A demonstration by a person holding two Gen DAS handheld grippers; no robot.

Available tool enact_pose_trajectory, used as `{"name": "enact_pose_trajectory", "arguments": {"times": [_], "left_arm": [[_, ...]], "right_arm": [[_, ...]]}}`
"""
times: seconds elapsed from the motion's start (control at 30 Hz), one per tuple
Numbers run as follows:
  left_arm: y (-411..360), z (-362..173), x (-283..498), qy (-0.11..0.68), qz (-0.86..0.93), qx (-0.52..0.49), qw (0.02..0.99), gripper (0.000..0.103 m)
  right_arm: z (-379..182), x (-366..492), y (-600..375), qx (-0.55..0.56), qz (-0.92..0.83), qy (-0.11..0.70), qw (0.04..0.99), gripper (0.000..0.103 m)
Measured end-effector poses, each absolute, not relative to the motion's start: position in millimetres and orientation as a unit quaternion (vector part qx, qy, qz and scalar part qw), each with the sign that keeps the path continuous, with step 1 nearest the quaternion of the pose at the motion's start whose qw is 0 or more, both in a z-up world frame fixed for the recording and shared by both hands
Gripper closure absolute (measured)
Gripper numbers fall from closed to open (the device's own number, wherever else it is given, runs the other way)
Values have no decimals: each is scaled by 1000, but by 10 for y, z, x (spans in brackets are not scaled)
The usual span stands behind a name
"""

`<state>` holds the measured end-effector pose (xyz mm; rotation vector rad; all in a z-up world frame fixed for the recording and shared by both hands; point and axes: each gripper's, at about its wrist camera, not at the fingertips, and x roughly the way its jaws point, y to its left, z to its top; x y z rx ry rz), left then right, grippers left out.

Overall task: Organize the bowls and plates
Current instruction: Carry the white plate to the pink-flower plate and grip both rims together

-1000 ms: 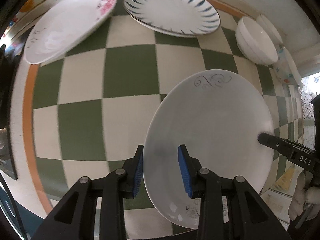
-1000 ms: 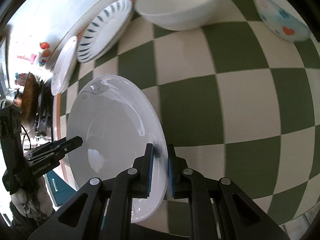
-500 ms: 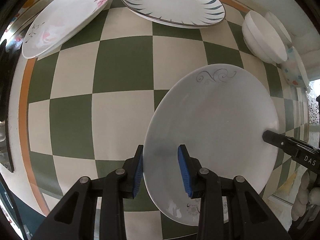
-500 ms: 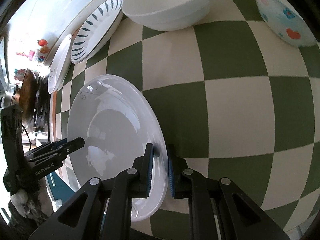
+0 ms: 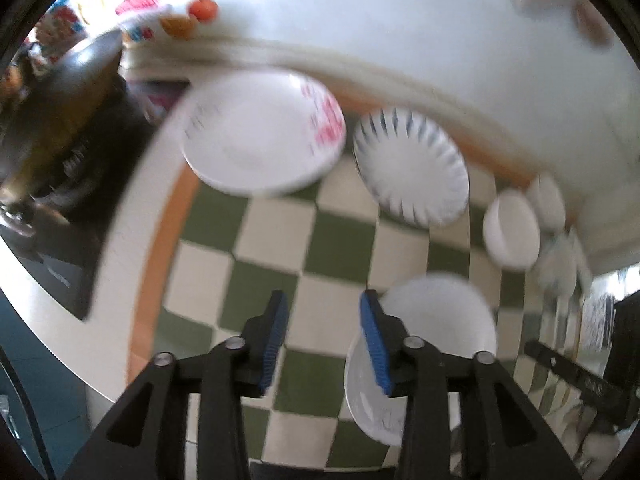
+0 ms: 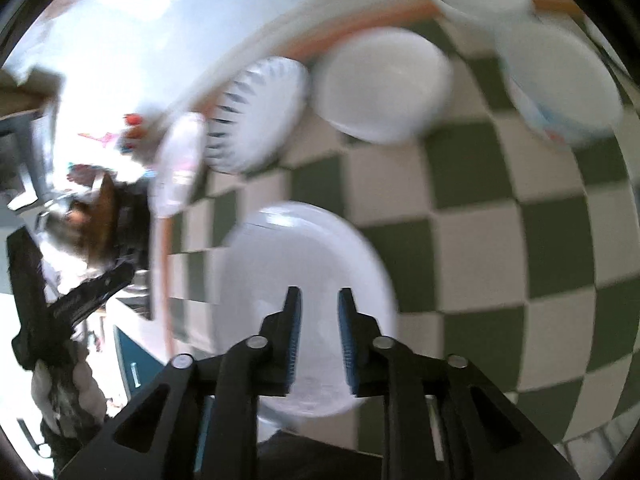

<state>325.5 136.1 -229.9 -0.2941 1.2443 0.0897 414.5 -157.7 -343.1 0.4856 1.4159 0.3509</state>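
L gripper (image 5: 322,344) & R gripper (image 6: 318,340) jaws both opening w/ nothing between, plain white plate (image 6: 304,304) lying flat on checked cloth (image 6: 500,240), other plates/bowls sitting unstacked along back edge, so sorting's barely starting.

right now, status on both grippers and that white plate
Left gripper and right gripper opening, nothing between pads. White plate flat on checkered cloth. Nothing in the way.
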Motion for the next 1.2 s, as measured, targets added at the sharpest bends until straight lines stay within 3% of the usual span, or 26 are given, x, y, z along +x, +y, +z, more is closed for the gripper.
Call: {"name": "enact_pose_trajectory", "arguments": {"times": [0.07,0.13,0.37,0.67,0.87,1.07,1.2], "left_arm": [[1543,-2225,3416,570,46,-142,808,57],[1742,-2289,3624,569,60,-151,806,56],[2547,-2885,4084,591,117,-212,769,56],[3070,-3524,4482,614,132,-253,736,56],[3154,-3768,4669,627,124,-247,729,56],[3193,-3778,4768,617,107,-247,740,79],[3222,-3798,4852,614,110,-250,741,79]], "right_arm": [[-3252,4287,-1352,215,189,629,723,57],[-3111,4522,-1028,209,219,619,725,54],[-3207,5616,130,143,269,612,730,54],[-3999,6709,918,73,254,646,716,55],[-4492,7021,1097,70,250,674,692,67],[-4621,7132,1187,93,271,680,675,91],[-4584,7093,1275,75,271,670,687,91]]}}
